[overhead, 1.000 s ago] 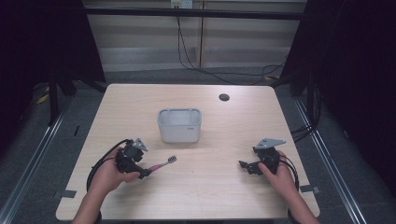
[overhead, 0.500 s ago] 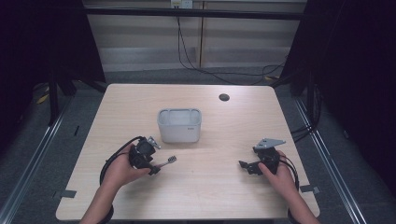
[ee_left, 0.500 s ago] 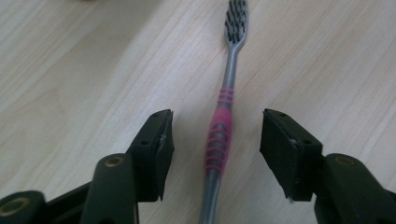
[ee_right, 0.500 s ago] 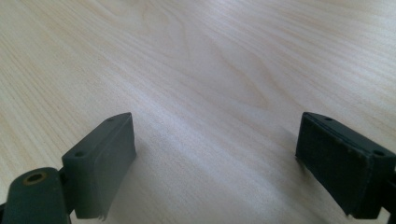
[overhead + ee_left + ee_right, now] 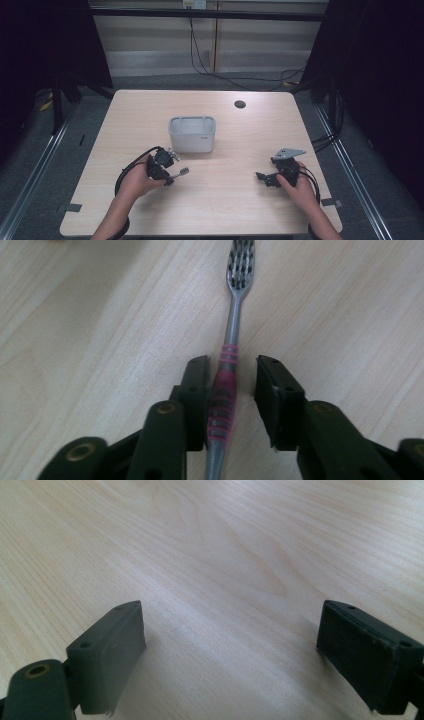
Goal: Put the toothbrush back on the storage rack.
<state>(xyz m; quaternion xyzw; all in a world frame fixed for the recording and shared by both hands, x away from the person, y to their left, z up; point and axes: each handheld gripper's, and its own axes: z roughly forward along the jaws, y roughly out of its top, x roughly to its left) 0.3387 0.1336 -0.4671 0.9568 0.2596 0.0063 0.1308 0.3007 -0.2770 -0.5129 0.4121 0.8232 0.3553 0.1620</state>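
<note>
1. High view: left gripper [image 5: 167, 172] sits over the handle of the toothbrush [image 5: 181, 172], which lies flat on the tabletop [image 5: 240, 200], just near-left of the grey bin [image 5: 192, 133]. Right gripper [image 5: 265, 178] rests well apart at near right.
2. Left gripper view: fingers [image 5: 196, 400] have just been closing around the pink grip of the toothbrush [image 5: 227, 390]; one finger touches it, the other shows a gap, so not clamped yet.
3. Right gripper view: fingers [image 5: 107, 655] wide open over bare wood.
4. Risk: off-centre contact could roll or skid the thin handle sideways; a grip this far back lets the head droop.
</note>
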